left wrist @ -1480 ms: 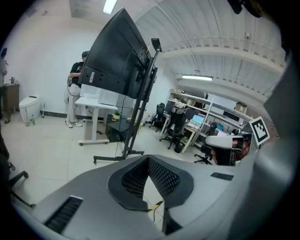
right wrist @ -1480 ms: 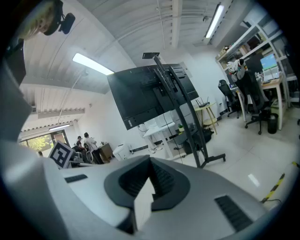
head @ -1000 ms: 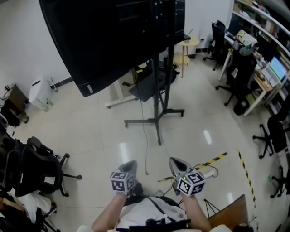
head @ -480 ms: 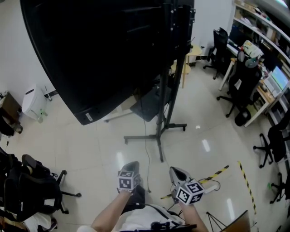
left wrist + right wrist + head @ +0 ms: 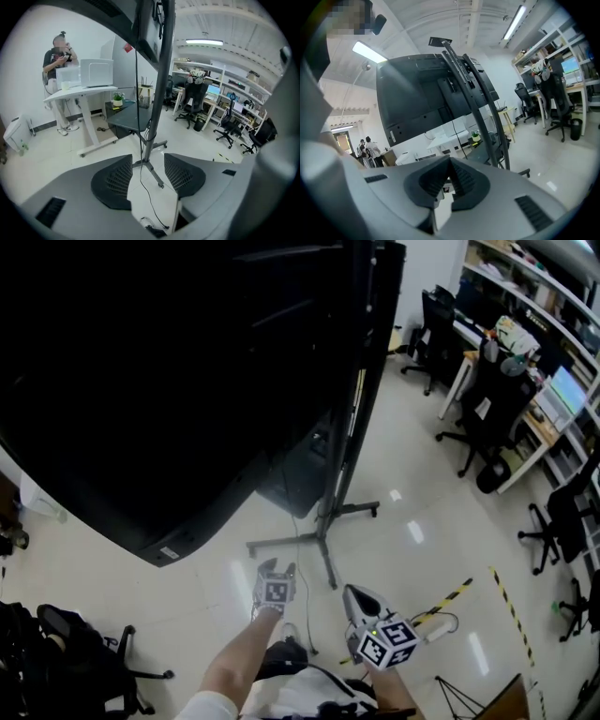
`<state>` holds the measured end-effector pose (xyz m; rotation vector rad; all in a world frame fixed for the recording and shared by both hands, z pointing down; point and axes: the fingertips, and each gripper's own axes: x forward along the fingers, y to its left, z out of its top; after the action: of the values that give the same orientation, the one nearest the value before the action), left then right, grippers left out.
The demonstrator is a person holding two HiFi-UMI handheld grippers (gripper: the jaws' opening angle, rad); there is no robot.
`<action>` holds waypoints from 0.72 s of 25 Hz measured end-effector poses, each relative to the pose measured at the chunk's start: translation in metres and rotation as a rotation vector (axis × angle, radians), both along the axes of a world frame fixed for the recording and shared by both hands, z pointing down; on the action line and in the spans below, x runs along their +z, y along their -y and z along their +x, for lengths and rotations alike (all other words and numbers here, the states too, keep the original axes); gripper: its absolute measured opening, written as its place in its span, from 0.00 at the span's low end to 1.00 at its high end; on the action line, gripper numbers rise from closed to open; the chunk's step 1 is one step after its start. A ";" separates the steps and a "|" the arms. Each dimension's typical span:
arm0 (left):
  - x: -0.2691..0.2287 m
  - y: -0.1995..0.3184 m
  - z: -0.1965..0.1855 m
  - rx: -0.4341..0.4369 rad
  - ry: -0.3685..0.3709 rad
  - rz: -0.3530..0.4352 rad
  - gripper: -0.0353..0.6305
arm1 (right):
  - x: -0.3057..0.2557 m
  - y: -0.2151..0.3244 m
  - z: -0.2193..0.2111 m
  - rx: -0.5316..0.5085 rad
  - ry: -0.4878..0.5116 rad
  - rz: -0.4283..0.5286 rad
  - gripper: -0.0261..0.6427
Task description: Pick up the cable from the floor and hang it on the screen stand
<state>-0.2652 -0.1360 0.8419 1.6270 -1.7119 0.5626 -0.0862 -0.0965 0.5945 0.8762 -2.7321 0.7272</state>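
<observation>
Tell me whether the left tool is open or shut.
Open: the left tool has just been opening, pads apart, nothing gripped between them.

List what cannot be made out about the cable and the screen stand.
- Cable: left gripper view, near end hidden under the left hand-held gripper, whose jaws have just been opening, nothing held.
- Screen stand: head view, top lost against the dark screen.
</observation>
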 end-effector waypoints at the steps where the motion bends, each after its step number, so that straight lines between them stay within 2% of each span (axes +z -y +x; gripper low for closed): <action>1: 0.008 0.013 -0.005 0.011 -0.004 -0.011 0.40 | 0.000 0.005 -0.003 0.009 -0.004 0.001 0.06; 6: 0.030 0.073 -0.025 0.001 -0.047 -0.020 0.41 | -0.001 0.027 -0.008 0.074 -0.013 0.004 0.06; 12: 0.042 0.127 -0.032 0.025 -0.041 -0.025 0.41 | 0.014 0.045 -0.005 0.131 -0.026 -0.020 0.06; 14: 0.047 0.137 -0.038 0.026 -0.019 -0.046 0.41 | 0.016 0.046 -0.005 0.133 -0.034 -0.021 0.06; 18: 0.058 0.148 -0.046 -0.010 -0.039 -0.083 0.39 | 0.011 0.045 0.003 0.149 -0.052 -0.010 0.06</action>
<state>-0.3112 -0.2836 0.9000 1.5601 -1.6467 0.5858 -0.0836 -0.1412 0.6059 1.0899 -2.6368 0.7332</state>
